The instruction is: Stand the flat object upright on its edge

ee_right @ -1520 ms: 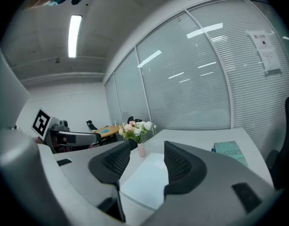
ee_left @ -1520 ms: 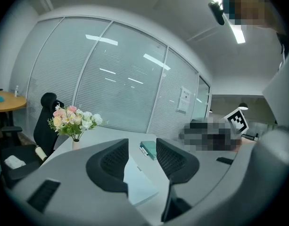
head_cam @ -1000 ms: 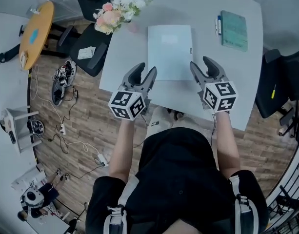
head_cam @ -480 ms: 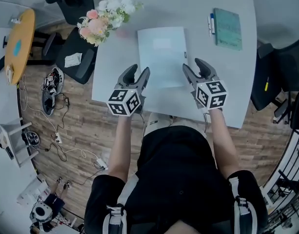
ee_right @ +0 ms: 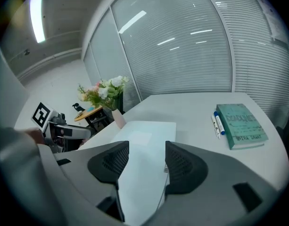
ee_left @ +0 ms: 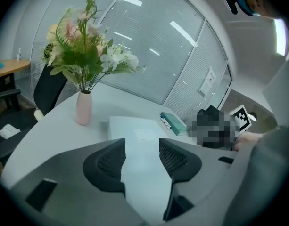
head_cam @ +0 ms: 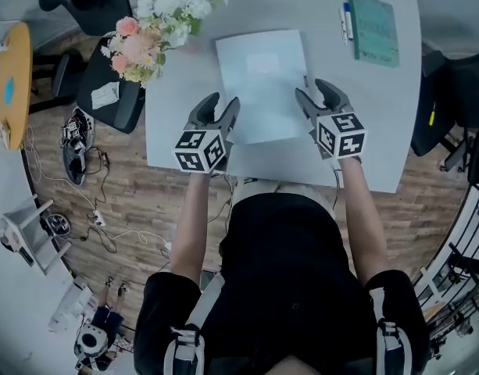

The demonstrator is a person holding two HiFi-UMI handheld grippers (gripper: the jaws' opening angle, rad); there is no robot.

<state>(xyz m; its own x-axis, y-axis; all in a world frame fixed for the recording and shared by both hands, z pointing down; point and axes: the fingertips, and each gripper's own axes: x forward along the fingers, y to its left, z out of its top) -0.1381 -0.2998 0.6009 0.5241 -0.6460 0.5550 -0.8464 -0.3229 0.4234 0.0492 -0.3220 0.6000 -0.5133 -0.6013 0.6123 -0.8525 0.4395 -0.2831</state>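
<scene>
The flat object, a pale blue folder [head_cam: 262, 80], lies flat on the white table [head_cam: 364, 139]. My left gripper [head_cam: 222, 103] hovers at the folder's near left edge. Its jaws have just been opening, and nothing is gripped between them. In the left gripper view the folder [ee_left: 135, 126] shows through the gap of the left gripper [ee_left: 142, 146]. My right gripper [head_cam: 316, 92] is open at the folder's near right edge. The right gripper view shows the folder [ee_right: 146, 128] beyond the right gripper [ee_right: 146, 149]. Whether either gripper touches the folder I cannot tell.
A pink vase of flowers [head_cam: 153, 22] stands at the table's far left corner, close to the folder. A teal book [head_cam: 376, 30] with pens [head_cam: 347, 23] beside it lies at the far right. Office chairs [head_cam: 106, 69] stand left of the table.
Both grippers have come down and forward to the folder's near corners. The left jaws stand a little wider than before.
</scene>
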